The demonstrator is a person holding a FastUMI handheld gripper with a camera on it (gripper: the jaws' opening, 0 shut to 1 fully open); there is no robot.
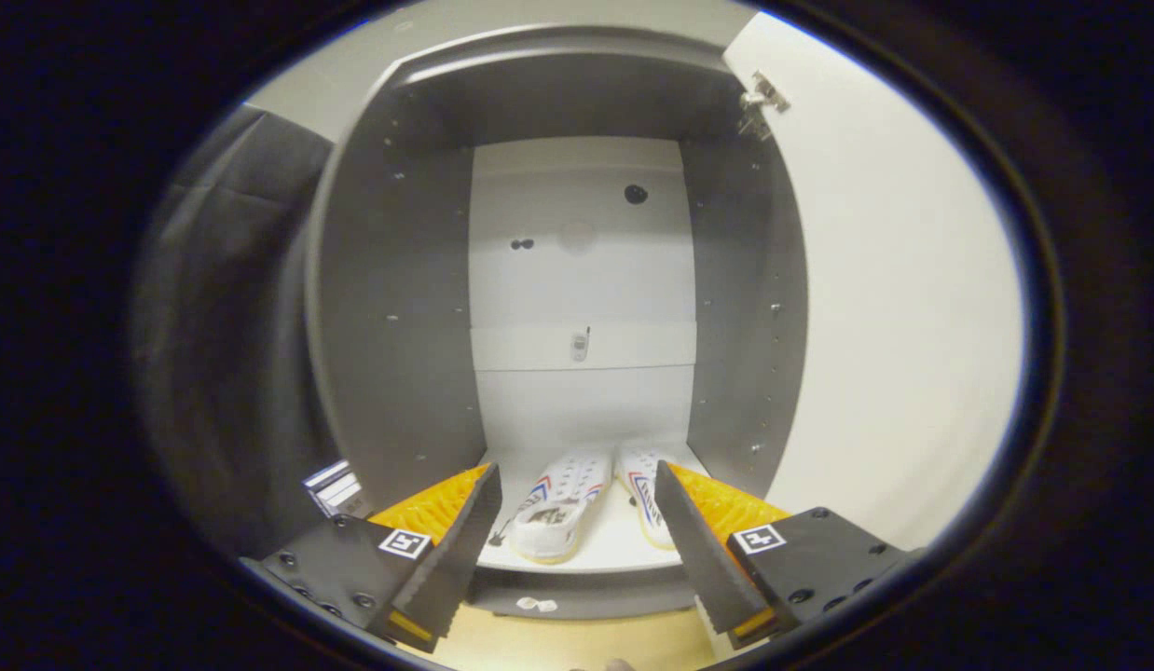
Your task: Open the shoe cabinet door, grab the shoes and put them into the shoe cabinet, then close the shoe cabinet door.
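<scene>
The shoe cabinet (400, 308) stands open in front of me, with dark side walls and a white back panel. Its white door (894, 308) is swung out to the right, hinge at the top. Two white shoes with red and blue stripes lie side by side on the cabinet's bottom shelf: the left shoe (563, 503) sits between my fingers and beyond them, the right shoe (640, 485) is partly hidden behind my right finger. My gripper (577, 485) is open, outside the cabinet's front edge, with nothing between its fingers.
A dark cloth wall (223, 354) hangs left of the cabinet. A small striped card (333, 486) sits by the cabinet's lower left corner. Light wooden floor (577, 643) lies below the cabinet's base. The upper cabinet space has no shelf.
</scene>
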